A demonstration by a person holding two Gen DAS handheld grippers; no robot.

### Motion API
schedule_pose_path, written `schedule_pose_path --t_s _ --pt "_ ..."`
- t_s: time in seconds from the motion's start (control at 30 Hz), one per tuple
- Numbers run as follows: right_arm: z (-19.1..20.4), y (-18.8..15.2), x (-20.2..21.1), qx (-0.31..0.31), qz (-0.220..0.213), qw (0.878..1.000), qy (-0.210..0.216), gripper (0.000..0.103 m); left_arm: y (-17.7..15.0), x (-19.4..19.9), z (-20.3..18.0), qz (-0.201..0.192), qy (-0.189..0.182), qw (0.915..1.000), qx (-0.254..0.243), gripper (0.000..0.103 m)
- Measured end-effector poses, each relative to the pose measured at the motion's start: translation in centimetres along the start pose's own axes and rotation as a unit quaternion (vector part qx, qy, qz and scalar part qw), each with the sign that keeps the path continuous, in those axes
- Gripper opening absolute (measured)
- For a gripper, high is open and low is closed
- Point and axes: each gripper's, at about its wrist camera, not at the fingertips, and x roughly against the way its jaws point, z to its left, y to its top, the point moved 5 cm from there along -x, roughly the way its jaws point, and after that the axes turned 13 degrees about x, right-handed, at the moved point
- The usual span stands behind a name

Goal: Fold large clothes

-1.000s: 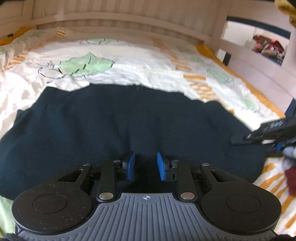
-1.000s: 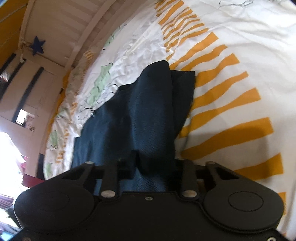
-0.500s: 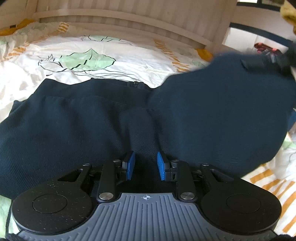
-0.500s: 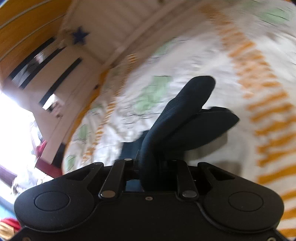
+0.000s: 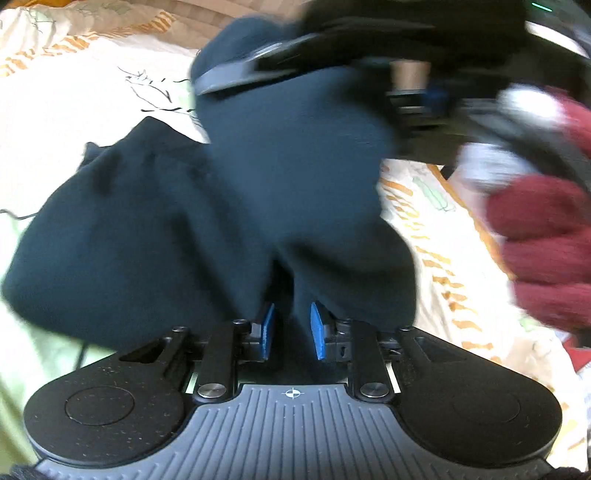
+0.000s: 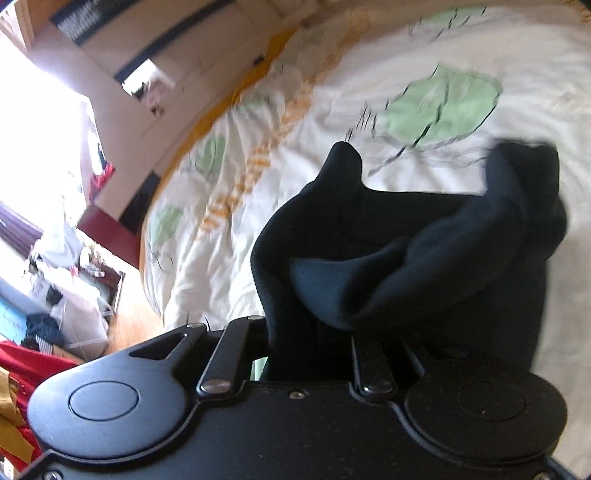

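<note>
A dark navy garment (image 5: 155, 229) lies bunched on the bed. My left gripper (image 5: 291, 328) sits at its near edge, blue pads (image 5: 266, 330) a little apart with dark cloth between them. My right gripper (image 6: 310, 332) is shut on a fold of the same garment (image 6: 424, 266), its fingertips hidden by cloth. In the left wrist view the right gripper (image 5: 258, 70) holds that side lifted high and carried over the left half. A hand in a dark red glove (image 5: 543, 229) holds it.
The bed has a white cover (image 6: 406, 74) with green leaves and orange stripes (image 5: 436, 258). A wooden bed frame (image 5: 229, 14) runs along the far side. In the right wrist view, the floor (image 6: 129, 321) and clutter (image 6: 44, 325) lie beyond the bed's edge.
My right gripper has lifted its side of the garment and swung it leftward over the rest. The flat garment is now bunched and doubled. My left gripper stays at the near edge.
</note>
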Motion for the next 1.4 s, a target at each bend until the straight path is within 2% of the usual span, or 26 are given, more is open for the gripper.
schedule_pose_path --t_s 0.07,0.17,0.23,0.27,0.33,0.4,0.53,0.6,0.7,0.8,0.9,0.97,1.03,1.07,1.1,1.17,1.2,1.23,1.4 --pt "0.6 -0.9 -1.8 0.008 0.022 1.0 0.003 0.026 -0.6 0.8 0.4 0.009 0.014 0.9998 -0.01 0.022" --pt "1.0 -1.6 -5.0 0.025 0.063 0.998 0.011 0.03 -1.3 2.1 0.9 0.017 0.01 0.9998 -0.007 0.022" --pt "1.4 -2.0 -6.7 0.039 0.079 0.996 0.013 0.044 -1.5 3.0 0.9 0.018 0.013 0.9996 -0.018 0.022" --pt "1.8 -2.1 -7.0 0.048 0.081 0.995 0.015 0.047 -1.6 3.4 0.8 0.018 0.014 0.9995 -0.024 0.022" --pt "2.9 -2.1 -6.8 0.073 0.073 0.994 0.029 0.062 -1.6 4.1 0.5 0.017 0.015 0.9991 -0.037 0.022" --pt "3.8 -1.9 -5.2 0.075 0.052 0.994 0.066 0.073 -1.8 4.6 0.1 0.02 0.007 0.9986 -0.048 0.022" --pt "4.9 -0.9 -0.1 0.085 -0.01 0.99 0.111 0.073 -1.4 5.9 -1.5 0.021 -0.017 0.9956 -0.09 0.022" --pt "4.8 -0.4 3.0 0.091 -0.046 0.988 0.116 0.076 -0.9 7.1 -2.2 0.008 -0.033 0.9926 -0.117 0.022" --pt "3.1 0.2 7.5 0.085 -0.102 0.987 0.086 0.076 0.3 8.4 -4.3 -0.022 -0.058 0.9872 -0.147 0.022" --pt "0.0 0.1 11.0 0.074 -0.147 0.986 0.012 0.078 2.3 9.4 -5.7 -0.064 -0.08 0.9817 -0.16 0.023" --pt "-2.8 -1.0 13.0 0.054 -0.168 0.983 -0.045 0.078 3.6 9.1 -5.7 -0.107 -0.066 0.9783 -0.165 0.026" --pt "-4.0 -1.9 13.3 0.04 -0.172 0.982 -0.068 0.077 4.2 7.6 -4.5 -0.119 -0.029 0.9808 -0.152 0.026" --pt "-4.5 -2.5 12.7 0.036 -0.168 0.981 -0.089 0.072 4.4 6.0 -2.1 -0.104 0.035 0.9859 -0.127 0.026" --pt "-4.4 -2.9 12.2 0.04 -0.164 0.981 -0.1 0.069 4.1 4.8 -0.1 -0.082 0.08 0.9881 -0.102 0.026" --pt "-4.4 -3.1 11.8 0.046 -0.158 0.98 -0.109 0.062 3.9 4.0 1.5 -0.063 0.098 0.9901 -0.078 0.026" --pt "-3.8 -3.3 10.4 0.063 -0.14 0.981 -0.122 0.047 3.2 3.6 3.6 -0.054 0.087 0.9944 -0.027 0.025" --pt "-3.5 -3.3 9.8 0.072 -0.132 0.98 -0.129 0.032 3.0 4.1 4.0 -0.06 0.077 0.995 -0.019 0.025" --pt "-3.2 -3.2 9.0 0.079 -0.125 0.98 -0.137 0.027 3.2 4.2 4.0 -0.061 0.075 0.9951 -0.021 0.024" --pt "-3.1 -1.4 5.8 0.094 -0.127 0.977 -0.147 0.027 3.7 3.4 4.1 -0.064 0.081 0.9941 -0.032 0.024"
